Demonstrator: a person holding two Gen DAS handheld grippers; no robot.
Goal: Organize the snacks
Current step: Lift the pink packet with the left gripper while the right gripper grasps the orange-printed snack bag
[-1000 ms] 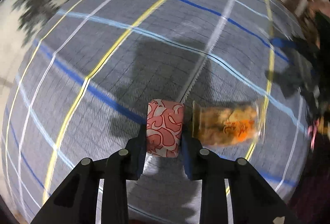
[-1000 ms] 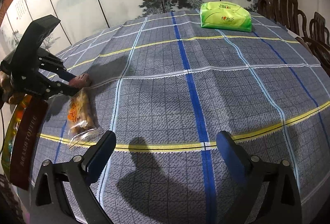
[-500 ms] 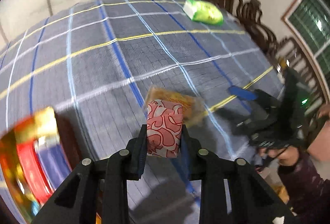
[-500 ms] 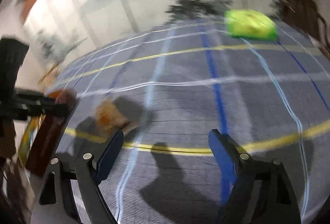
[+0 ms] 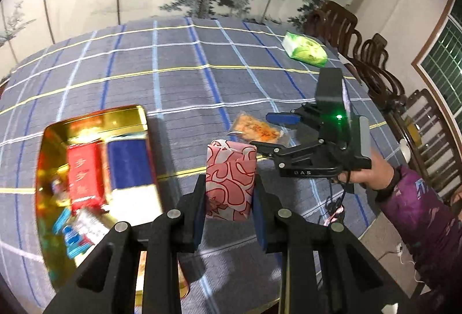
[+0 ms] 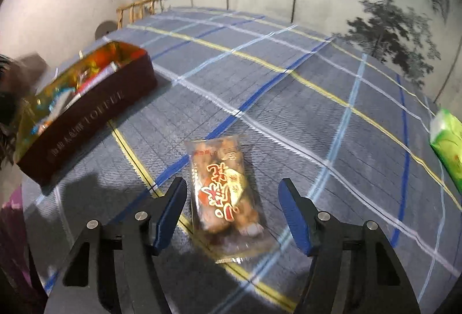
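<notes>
My left gripper (image 5: 229, 192) is shut on a pink snack packet with red swirls (image 5: 231, 179), held above the table to the right of a gold-lined snack box (image 5: 138, 117). The box holds several snacks, and it also shows in the right wrist view (image 6: 86, 117) at the left. My right gripper (image 6: 232, 215) is open, its fingers on either side of a clear orange snack packet (image 6: 223, 189) lying on the cloth. In the left wrist view the right gripper (image 5: 277, 132) hovers over that packet (image 5: 254, 127).
A green tissue pack (image 5: 304, 49) lies at the far right of the table and shows in the right wrist view (image 6: 447, 143) too. Wooden chairs (image 5: 372, 59) line the table's right side. A painted screen stands behind the table. The checked cloth (image 5: 179, 77) covers the table.
My left gripper has lifted the pink packet and swung left, bringing the snack box into view. My right gripper has moved left to straddle the orange packet.
</notes>
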